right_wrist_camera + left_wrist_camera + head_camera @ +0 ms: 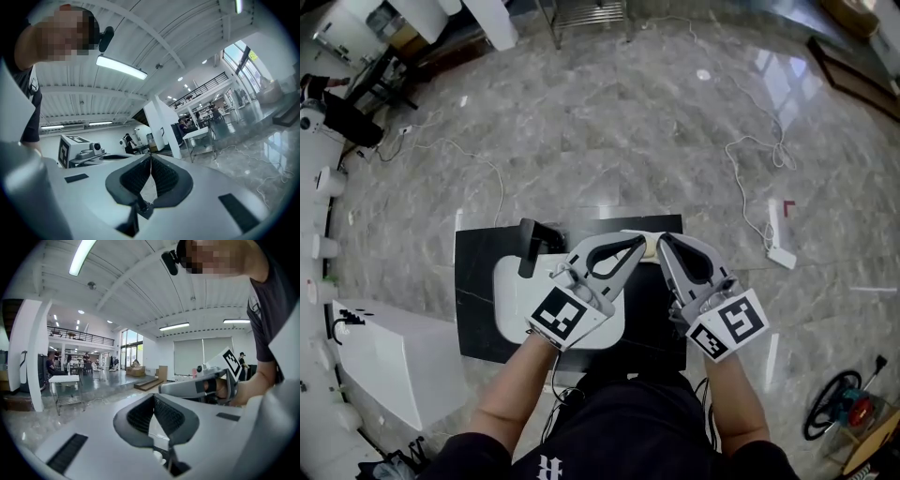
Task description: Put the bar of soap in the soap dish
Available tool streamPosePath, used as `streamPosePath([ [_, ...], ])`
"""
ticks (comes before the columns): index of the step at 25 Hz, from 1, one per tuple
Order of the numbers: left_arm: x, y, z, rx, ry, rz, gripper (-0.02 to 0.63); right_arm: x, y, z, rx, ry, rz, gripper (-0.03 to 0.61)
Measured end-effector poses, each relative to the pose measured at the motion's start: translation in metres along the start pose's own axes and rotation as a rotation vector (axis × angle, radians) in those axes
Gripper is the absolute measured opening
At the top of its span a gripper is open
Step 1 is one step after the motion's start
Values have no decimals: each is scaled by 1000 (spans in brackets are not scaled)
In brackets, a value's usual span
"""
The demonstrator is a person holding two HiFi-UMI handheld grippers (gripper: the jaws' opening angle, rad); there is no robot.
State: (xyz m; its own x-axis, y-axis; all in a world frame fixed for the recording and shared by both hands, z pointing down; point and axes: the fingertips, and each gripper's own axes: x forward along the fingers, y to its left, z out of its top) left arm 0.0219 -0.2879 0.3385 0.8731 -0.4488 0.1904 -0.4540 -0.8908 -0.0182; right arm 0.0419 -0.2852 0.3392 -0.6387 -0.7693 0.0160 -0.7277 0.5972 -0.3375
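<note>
In the head view both grippers are raised close to the camera over a black countertop [478,309]. My left gripper [637,242] is shut, its fingertips together with nothing between them. My right gripper [666,240] is shut and empty too. Their tips nearly meet. A small cream-coloured thing [649,247] peeks out between the tips, mostly hidden; whether it is the soap or the dish I cannot tell. The left gripper view shows shut jaws [153,397] pointing into the hall, with the right gripper [201,386] alongside. The right gripper view shows its shut jaws [150,158] and the left gripper [86,154].
A white basin [511,281] with a black faucet [528,247] sits in the countertop, under my left gripper. On the marble floor lie a white power strip [780,246] with its cable, a white box [389,361] at left and a cable reel [839,412] at bottom right.
</note>
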Motion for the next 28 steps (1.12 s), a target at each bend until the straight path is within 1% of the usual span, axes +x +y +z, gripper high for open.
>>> streamPosePath([
  [5,-29,-5,26,-53,-48,58,8,-2,31,19,-44,-13,23,9],
  [9,-49,-4,46,-93,-91,112,7,0,52,27,-73,-15,44,9],
  [13,-63,1,56,-98,-117,156,8,5,65,34,-118,-5,45,8],
  [15,-68,2,60,-102,-114,174,7,7,70,36,-130,-1,42,8],
  [19,-75,-1,67,-98,-140,178,7,7,78,40,-153,-1,39,8],
  [22,-78,-5,69,-85,-155,166,7,6,83,43,-161,-3,41,8],
  [28,-79,-7,72,-82,-162,159,7,5,88,48,-170,-8,42,8],
])
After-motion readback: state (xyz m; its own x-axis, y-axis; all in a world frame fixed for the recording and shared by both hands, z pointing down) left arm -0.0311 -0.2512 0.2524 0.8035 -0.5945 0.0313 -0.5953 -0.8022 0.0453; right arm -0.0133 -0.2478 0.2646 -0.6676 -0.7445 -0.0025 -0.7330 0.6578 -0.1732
